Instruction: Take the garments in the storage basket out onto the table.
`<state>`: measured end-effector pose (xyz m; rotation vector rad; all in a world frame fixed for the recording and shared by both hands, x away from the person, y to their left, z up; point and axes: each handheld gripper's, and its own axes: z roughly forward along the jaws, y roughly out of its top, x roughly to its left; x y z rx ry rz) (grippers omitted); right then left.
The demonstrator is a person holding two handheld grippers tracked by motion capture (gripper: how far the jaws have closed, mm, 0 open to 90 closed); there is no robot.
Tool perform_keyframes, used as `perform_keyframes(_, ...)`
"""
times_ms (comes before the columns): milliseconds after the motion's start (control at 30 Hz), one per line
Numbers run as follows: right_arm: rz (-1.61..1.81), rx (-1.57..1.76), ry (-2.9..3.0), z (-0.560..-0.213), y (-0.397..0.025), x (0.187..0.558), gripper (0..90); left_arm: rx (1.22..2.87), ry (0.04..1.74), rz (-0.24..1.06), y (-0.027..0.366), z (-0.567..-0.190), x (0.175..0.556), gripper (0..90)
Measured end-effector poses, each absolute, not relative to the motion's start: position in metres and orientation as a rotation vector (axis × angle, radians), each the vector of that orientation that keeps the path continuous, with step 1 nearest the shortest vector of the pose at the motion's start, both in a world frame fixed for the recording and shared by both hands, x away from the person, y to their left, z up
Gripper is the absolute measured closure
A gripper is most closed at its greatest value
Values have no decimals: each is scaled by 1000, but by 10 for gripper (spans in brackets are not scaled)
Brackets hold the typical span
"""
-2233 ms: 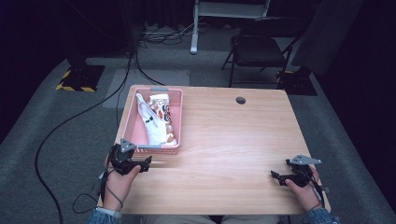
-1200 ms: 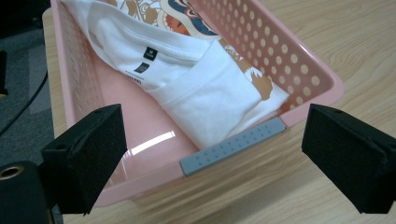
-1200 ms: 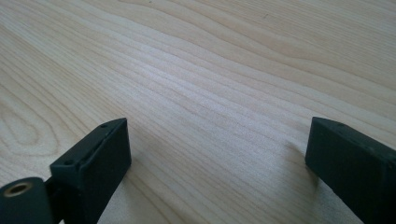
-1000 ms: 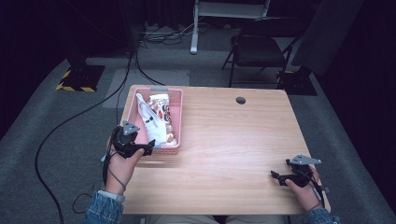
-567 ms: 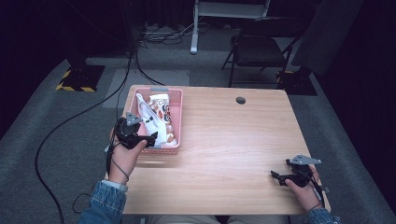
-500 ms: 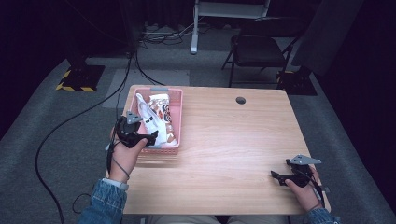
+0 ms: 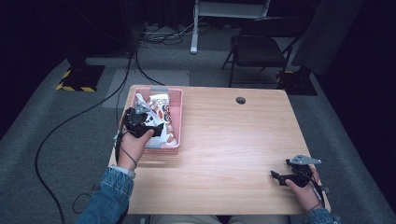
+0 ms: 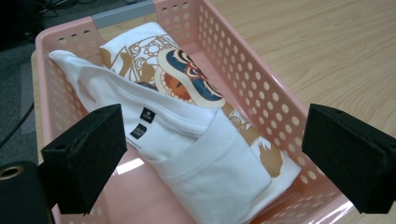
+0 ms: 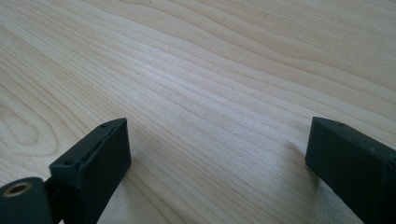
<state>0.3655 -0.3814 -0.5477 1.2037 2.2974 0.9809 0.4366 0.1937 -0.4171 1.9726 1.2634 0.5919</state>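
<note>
A pink perforated basket (image 7: pixel 176 116) (image 8: pixel 243 70) stands at the table's left side. Inside lies a folded white T-shirt (image 8: pixel 205 149) (image 7: pixel 158 103) with an orange and blue print and small black labels. My left gripper (image 7: pixel 148 122) (image 8: pixel 217 158) hovers over the basket's near end, jaws wide open on either side of the shirt, holding nothing. My right gripper (image 7: pixel 280 178) (image 9: pixel 219 158) rests low over bare wood near the table's front right corner, open and empty.
The wooden table (image 7: pixel 233 140) has a round cable hole (image 7: pixel 240 100) at the back. A folding chair (image 7: pixel 259 51) and a white stand (image 7: pixel 196 28) are behind the table. Cables (image 7: pixel 70 126) trail over the grey floor at left.
My left gripper has moved forward from the table's front left edge to above the near end of the basket. The right gripper has stayed put.
</note>
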Motion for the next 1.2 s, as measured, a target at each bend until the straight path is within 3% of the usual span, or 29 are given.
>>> perform_keyframes(1200,982,1201,2301,-548,-381,365,64,1973,1327,597,171,-446,491,45)
